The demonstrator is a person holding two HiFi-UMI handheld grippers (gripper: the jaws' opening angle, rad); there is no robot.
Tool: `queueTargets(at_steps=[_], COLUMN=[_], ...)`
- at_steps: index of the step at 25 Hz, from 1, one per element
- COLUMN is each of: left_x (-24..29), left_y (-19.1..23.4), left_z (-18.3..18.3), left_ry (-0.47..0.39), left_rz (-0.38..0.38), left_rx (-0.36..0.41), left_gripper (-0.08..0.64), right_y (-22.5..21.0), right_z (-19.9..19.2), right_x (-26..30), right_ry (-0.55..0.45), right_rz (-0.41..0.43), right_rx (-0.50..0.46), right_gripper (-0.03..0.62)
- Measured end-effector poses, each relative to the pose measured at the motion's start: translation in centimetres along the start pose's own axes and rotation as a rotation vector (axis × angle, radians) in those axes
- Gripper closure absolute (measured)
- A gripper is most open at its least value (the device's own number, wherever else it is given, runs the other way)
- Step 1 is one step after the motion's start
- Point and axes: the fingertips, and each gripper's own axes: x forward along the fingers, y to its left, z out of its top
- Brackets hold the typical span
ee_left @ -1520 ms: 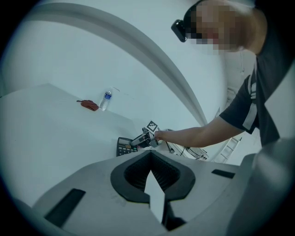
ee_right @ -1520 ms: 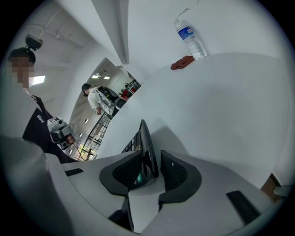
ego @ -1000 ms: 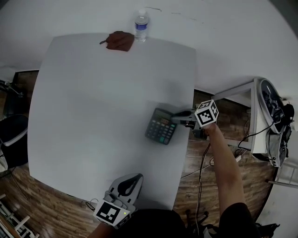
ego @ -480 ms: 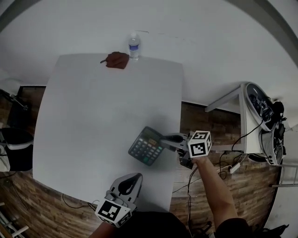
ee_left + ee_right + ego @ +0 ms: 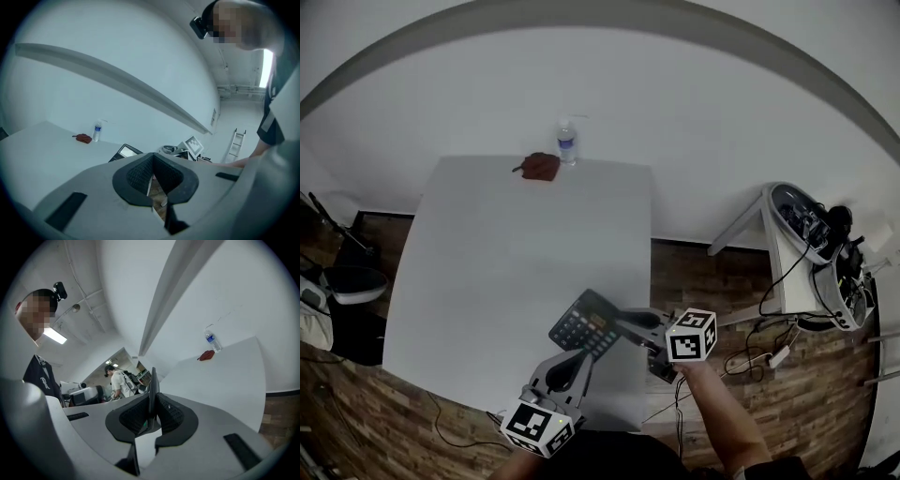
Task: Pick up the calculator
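Right forearm reaches in from the bottom right of the head view. The right claw lies close to level and points left across the near end of the desk. Its marker cube shows black-and-white square patterns.

Right claw is clenched on the calculator. In the right gripper view the calculator stands edge-on as a thin dark slab pinched between both pads of the claw.

Left claw sits low at the near desk edge, just below the calculator and pointing up-frame. It carries its own marker cube. In the left gripper view its jaws are closed together with nothing between them.

The calculator is dark, with rows of small keys and a pale display strip. It is tilted, gripped by its right edge, and held over the near right part of the desk. It also shows in the left gripper view, raised above the desk top. No brand is legible on it.

At the far desk edge a clear water bottle stands upright, its blue label too small to read. A reddish-brown cloth lump lies just beside it.
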Motion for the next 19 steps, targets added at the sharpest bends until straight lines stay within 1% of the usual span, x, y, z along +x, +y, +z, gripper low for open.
queueTargets(at_steps=[5,8,13,19], left_x=[-1.0,-1.3,-1.9,-2.4], left_y=[-2.1,-3.2,-5.1,-6.5], left_z=[1.4,1.9,2.4,1.9], left_ry=[-0.035,-0.049,-0.068,-0.069], left_rz=[-0.004,-0.009,-0.018,-0.018], left_rx=[0.046,0.065,0.091,0.105], left_gripper=[0.558,0.558,0.558,0.558], right_y=[3.4,4.7,5.8,6.5], right_z=[0.0,-0.3,-0.6,-1.1], right_x=[-2.0,-2.8,-4.1,-5.0], right_ry=[-0.049,-0.067,-0.084,-0.103], right_rz=[-0.048,-0.059,-0.062,-0.073], right_rx=[-0.026,-0.029,-0.034,-0.026], right_gripper=[0.538,0.538,0.538,0.538])
